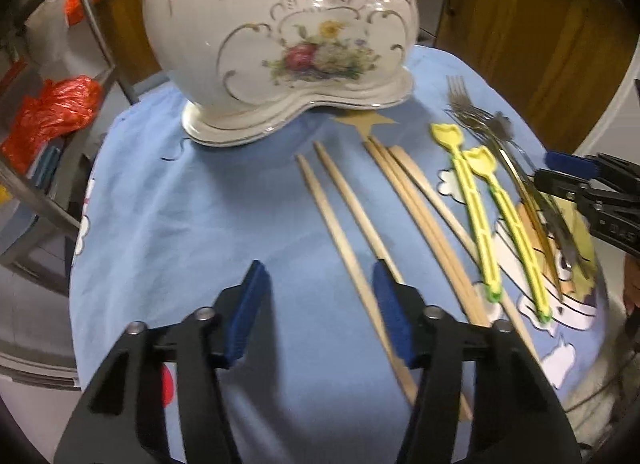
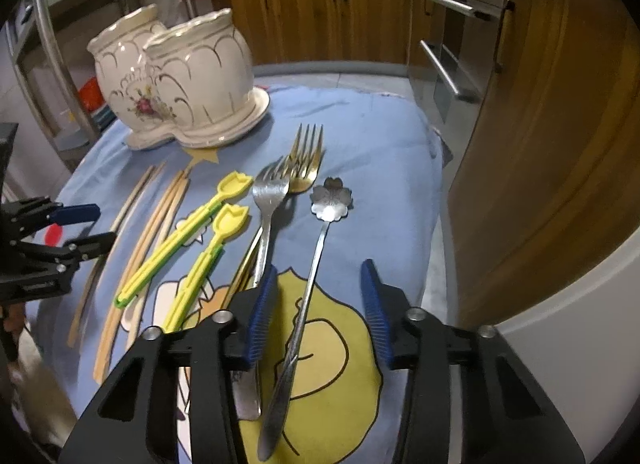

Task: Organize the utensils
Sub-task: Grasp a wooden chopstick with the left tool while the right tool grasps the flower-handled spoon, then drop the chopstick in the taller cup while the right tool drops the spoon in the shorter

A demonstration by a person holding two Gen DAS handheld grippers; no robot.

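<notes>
A cream two-pot ceramic utensil holder [image 1: 280,44] [image 2: 180,76] stands at the back of a blue cartoon cloth [image 1: 180,204]. Several wooden chopsticks [image 1: 348,224] [image 2: 160,216], two yellow plastic utensils [image 1: 476,204] [image 2: 188,232], a silver fork [image 2: 270,192], a gold fork [image 2: 306,160] and a flower-bowl spoon [image 2: 332,198] lie in front of it. My left gripper [image 1: 320,276] [image 2: 80,224] hangs open over the leftmost chopsticks, one running just inside its right pad. My right gripper [image 2: 320,276] [image 1: 560,172] is open, with the spoon's handle lying between its pads, untouched.
A metal rack [image 1: 92,24] with red plastic bags [image 1: 52,112] stands left of the table. Wooden cabinets [image 2: 320,12] and an oven front [image 2: 452,56] lie behind and to the right. The cloth drops off at the table's right edge [image 2: 436,184].
</notes>
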